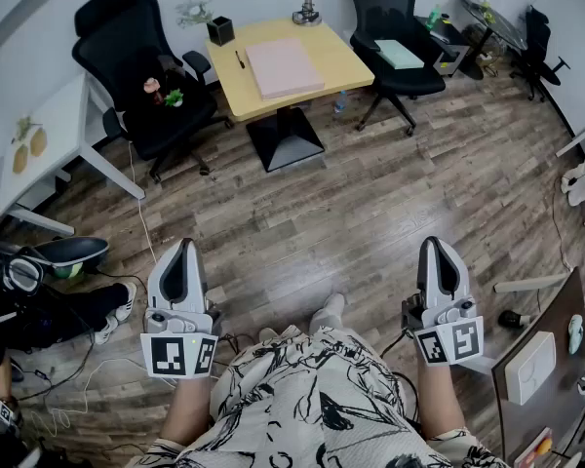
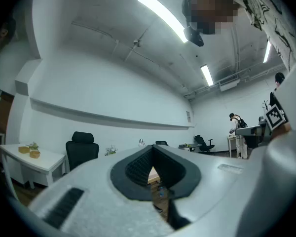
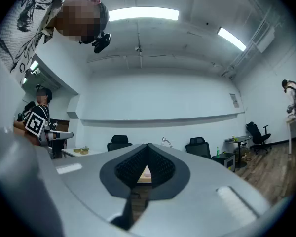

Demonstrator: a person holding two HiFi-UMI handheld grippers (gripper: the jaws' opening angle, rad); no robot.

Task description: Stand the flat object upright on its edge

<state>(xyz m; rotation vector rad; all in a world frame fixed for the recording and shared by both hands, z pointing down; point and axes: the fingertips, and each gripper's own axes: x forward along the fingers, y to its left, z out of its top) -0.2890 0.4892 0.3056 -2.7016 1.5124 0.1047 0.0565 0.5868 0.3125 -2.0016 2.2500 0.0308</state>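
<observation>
With the left tool (image 1: 184,249) and right tool (image 1: 437,246) clenched empty, nothing is begun; the pink pad (image 1: 284,66), flat on the table (image 1: 343,62), must be approached.

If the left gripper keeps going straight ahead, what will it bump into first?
Likely the yellow table: it shows right between the left gripper's shut fingers, with wooden floor before it. How far away it is, is hard to tell.

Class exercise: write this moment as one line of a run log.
stage: not started | left gripper: shut, empty | right gripper: shut, empty | pink flat object: lying flat on wooden table, untouched
</observation>
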